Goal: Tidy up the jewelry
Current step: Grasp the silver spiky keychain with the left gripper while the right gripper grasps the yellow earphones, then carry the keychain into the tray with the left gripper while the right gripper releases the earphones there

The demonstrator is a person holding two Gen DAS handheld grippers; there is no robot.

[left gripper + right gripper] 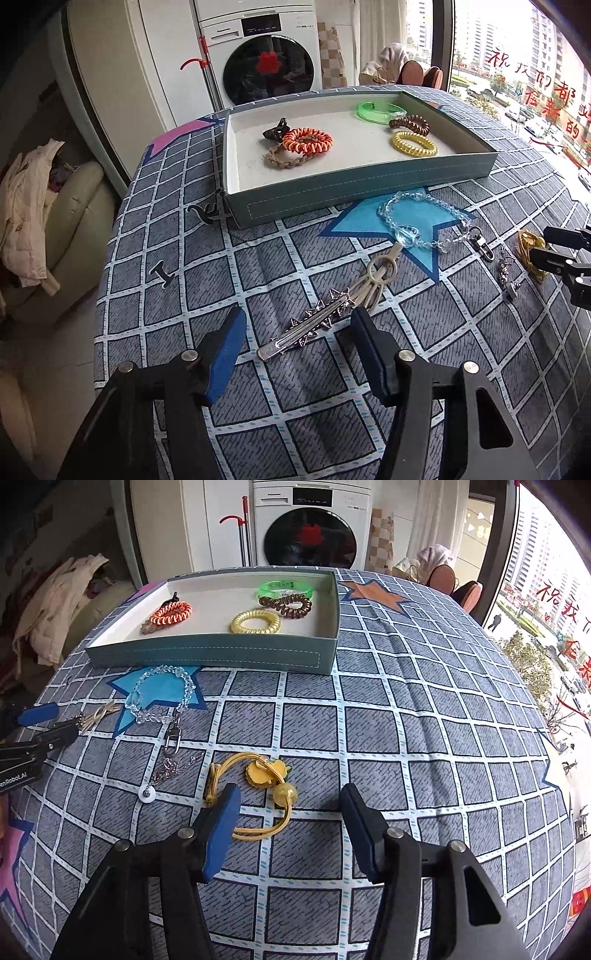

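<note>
Left wrist view first: the left gripper (297, 334) is down over the checked cloth (221, 258), jaws apart, with the silver star hair clip (306, 326) lying between the blue pads and neither pad pressing on it. Beyond it lie a beige ring piece (380, 273) and the clear bead bracelet (413, 221), just in front of the tray (354, 192), which already holds coil hair ties and a green bangle (380, 110). At the right edge the right gripper (565, 254) shows beside something yellow.

Over to the right wrist view: that yellow thing is the cord hair tie with a flower charm (266, 775), and the right gripper (290, 812) straddles it, fingers parted, the left pad (221, 823) looking close to the cord, though contact is hard to judge from here.

So this looks like the pick-up step, both hands at once. Next each pair needs to close squarely, the clip across its narrow bar, then lift and carry to the tray.
</note>
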